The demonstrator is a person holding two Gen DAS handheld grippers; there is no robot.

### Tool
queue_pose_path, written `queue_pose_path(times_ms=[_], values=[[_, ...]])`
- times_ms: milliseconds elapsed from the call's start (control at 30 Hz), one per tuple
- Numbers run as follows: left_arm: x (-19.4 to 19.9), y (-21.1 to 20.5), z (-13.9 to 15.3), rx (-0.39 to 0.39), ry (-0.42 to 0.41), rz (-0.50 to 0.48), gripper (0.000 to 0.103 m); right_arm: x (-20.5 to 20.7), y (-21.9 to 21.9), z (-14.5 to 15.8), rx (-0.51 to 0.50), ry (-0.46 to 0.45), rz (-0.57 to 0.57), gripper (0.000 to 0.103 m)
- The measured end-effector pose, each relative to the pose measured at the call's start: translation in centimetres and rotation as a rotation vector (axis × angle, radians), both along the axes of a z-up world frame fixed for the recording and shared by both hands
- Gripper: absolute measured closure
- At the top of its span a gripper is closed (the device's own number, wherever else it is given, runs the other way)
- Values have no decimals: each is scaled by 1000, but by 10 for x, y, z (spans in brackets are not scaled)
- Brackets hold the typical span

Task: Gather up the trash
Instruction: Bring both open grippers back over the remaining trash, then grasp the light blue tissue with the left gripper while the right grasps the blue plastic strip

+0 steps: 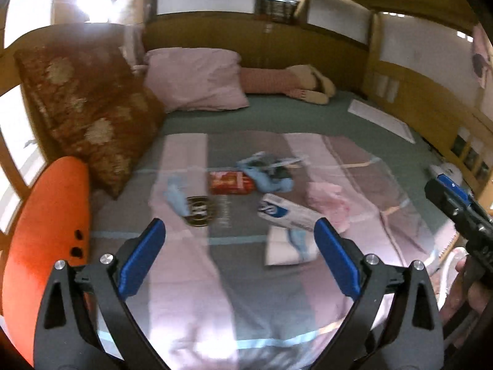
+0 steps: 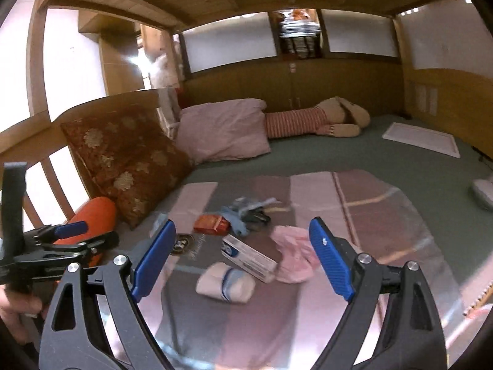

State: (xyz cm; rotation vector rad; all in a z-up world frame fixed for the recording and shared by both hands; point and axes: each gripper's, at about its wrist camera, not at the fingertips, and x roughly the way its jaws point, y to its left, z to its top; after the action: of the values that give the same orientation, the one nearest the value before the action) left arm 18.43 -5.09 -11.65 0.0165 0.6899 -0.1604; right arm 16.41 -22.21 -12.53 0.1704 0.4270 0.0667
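Observation:
Trash lies on a striped blanket [image 1: 246, 277] on the bed: a red packet [image 1: 231, 182], a white-and-blue box [image 1: 286, 212], crumpled blue material [image 1: 265, 175], a pink wad [image 1: 329, 203], a white roll [image 1: 288, 246] and a round dark lid [image 1: 198, 211]. My left gripper [image 1: 238, 257] is open and empty, above the blanket just short of the pile. My right gripper [image 2: 243, 259] is open and empty, over the box [image 2: 249, 254], roll [image 2: 226, 282] and pink wad [image 2: 292, 252]. The red packet [image 2: 211, 223] lies beyond.
A brown patterned cushion [image 1: 89, 114], a pink pillow [image 1: 197, 77] and an orange bolster [image 1: 46, 246] lie at the left. A stuffed toy [image 1: 295, 84] and a white flat board [image 1: 380, 120] lie at the back. Wooden bed walls surround the mattress.

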Motion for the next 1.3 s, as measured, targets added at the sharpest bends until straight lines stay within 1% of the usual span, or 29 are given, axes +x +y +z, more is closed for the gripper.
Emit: queue_pose_path(times_ms=[33, 67, 100, 133, 167, 200, 267, 300, 333, 367, 533, 1033, 1167, 1267, 1300], values=[[-2, 8, 1, 7, 4, 10, 6, 4, 4, -15, -29, 40, -6, 16], [-2, 14, 1, 17, 5, 18, 6, 9, 6, -23, -32, 93, -1, 16], [-2, 18, 1, 24, 5, 25, 6, 10, 5, -30, -20, 143, 9, 16], [-2, 22, 0, 35, 3, 34, 6, 8, 3, -33, 16, 155, 25, 16], [-3, 30, 0, 42, 0, 46, 6, 6, 3, -31, 26, 139, 29, 16], [-2, 38, 0, 42, -4, 69, 6, 3, 3, -28, 11, 114, 24, 16], [1, 55, 0, 10, -5, 108, 6, 1, 5, -28, -19, 101, 12, 16], [3, 63, 0, -22, 3, 130, 6, 2, 4, -29, -14, 108, 10, 16], [4, 67, -1, -35, 9, 136, 6, 3, 2, -30, 7, 119, 12, 16], [5, 68, -2, -41, 15, 136, 6, 6, 2, -31, 15, 122, 15, 16], [8, 54, -10, 3, 27, 88, 6, 9, 9, -34, -13, 128, 33, 16], [12, 48, -19, -7, 60, 77, 6, 11, 10, -36, -3, 137, 30, 16], [18, 42, -25, 12, 72, 64, 6, 28, 15, -36, -19, 138, 65, 16], [36, 41, -30, 9, 88, 76, 6, 55, 16, -41, -12, 157, 93, 17], [48, 41, -34, 3, 101, 80, 7, 66, 16, -44, 0, 175, 98, 17]])
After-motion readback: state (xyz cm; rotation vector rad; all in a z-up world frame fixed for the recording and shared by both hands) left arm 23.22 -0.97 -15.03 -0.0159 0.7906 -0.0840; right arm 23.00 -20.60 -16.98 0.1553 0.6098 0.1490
